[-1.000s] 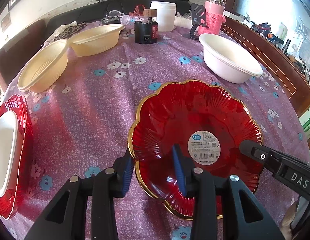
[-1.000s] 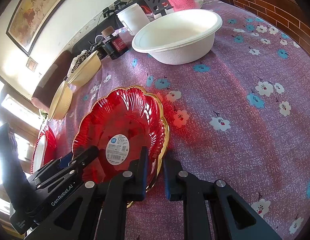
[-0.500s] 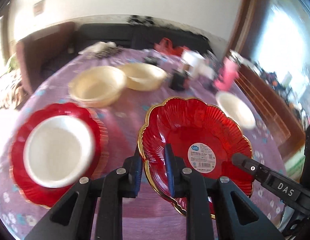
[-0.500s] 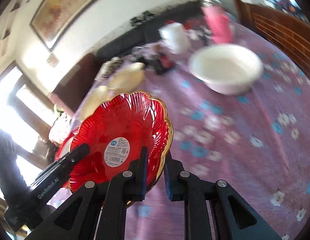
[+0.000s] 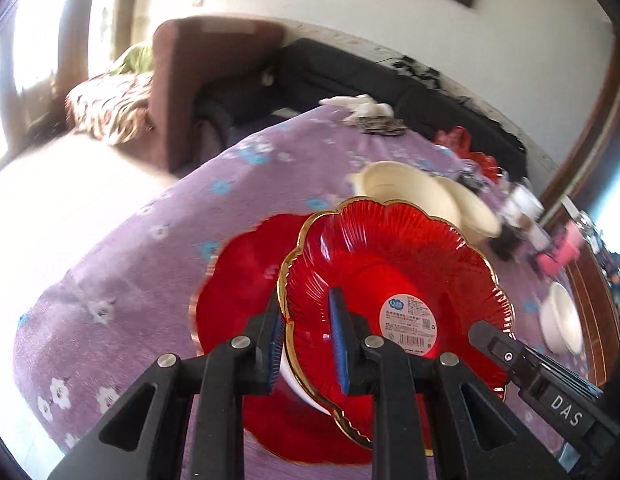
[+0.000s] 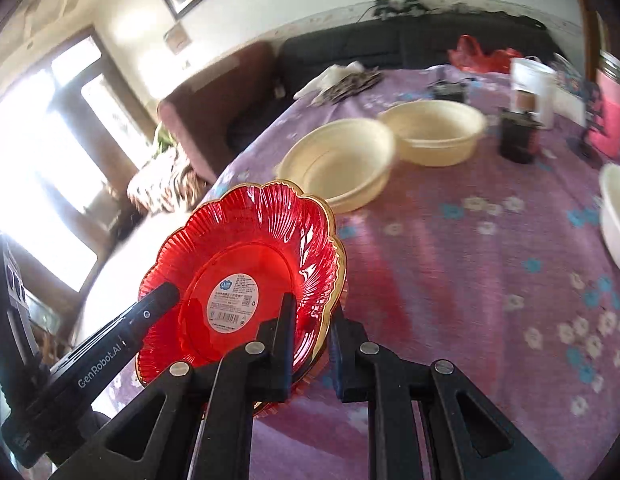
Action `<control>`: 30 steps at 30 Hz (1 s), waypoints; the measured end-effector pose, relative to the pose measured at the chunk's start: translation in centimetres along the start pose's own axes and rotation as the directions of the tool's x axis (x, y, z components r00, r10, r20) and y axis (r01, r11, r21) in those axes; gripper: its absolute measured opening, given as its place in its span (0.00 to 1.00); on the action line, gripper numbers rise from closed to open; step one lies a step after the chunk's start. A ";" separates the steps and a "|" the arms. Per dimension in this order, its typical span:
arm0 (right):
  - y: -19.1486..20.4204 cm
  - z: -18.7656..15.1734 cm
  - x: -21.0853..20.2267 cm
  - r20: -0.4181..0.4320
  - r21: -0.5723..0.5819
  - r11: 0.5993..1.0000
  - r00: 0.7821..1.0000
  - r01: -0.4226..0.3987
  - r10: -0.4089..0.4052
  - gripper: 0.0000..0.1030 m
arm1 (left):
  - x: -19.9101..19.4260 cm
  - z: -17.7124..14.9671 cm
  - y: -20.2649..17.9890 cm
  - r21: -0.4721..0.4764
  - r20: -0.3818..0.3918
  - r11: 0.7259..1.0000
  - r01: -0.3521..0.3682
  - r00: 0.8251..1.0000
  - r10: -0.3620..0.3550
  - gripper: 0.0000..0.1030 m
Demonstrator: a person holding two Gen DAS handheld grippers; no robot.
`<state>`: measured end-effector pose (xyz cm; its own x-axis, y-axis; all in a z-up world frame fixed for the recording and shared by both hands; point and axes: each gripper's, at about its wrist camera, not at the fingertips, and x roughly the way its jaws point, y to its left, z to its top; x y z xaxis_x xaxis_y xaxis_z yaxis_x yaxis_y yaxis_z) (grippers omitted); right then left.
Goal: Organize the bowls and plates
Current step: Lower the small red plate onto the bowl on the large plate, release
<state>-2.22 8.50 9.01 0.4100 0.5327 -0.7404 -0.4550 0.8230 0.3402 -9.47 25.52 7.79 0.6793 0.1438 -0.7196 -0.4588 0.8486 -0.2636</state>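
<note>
A red gold-rimmed plate with a white sticker hangs tilted above the table, held from both sides. My left gripper is shut on its left rim, and my right gripper is shut on its right rim. Each gripper's finger also shows in the other's view: the right finger and the left finger. Under the held plate lies a second red plate with a mostly hidden white bowl in it. Two cream bowls sit farther back.
A white bowl stands at the right of the purple flowered tablecloth. A dark jar, a white tub and a pink bottle crowd the far right. The table's edge and a brown armchair lie to the left.
The left jaws closed on the plate's rim. Both grippers lifted the red plate off the table and carried it left, over the red plate with the white bowl.
</note>
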 end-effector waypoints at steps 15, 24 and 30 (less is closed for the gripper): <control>-0.1 0.2 1.8 0.011 -0.009 1.000 1.000 0.026 -0.026 0.34 | 0.1 -0.3 1.4 -0.022 -0.003 0.999 0.030 1.000 -0.030 0.58; -2.6 -1.6 -5.4 0.173 0.018 0.998 0.982 0.066 -0.069 0.43 | -4.8 -1.6 -0.3 0.013 0.064 0.993 0.114 0.991 -0.114 0.61; -6.6 -4.9 -13.7 0.292 0.089 0.991 0.949 0.100 -0.122 0.44 | -10.1 -3.5 -3.3 0.102 0.152 0.977 0.189 0.967 -0.203 0.64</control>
<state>-8.74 -5.18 14.04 0.6749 0.4628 -0.5747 -0.3399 0.8863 0.3145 -16.83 19.51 13.67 0.8372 0.0440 -0.5451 -0.2613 0.9078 -0.3281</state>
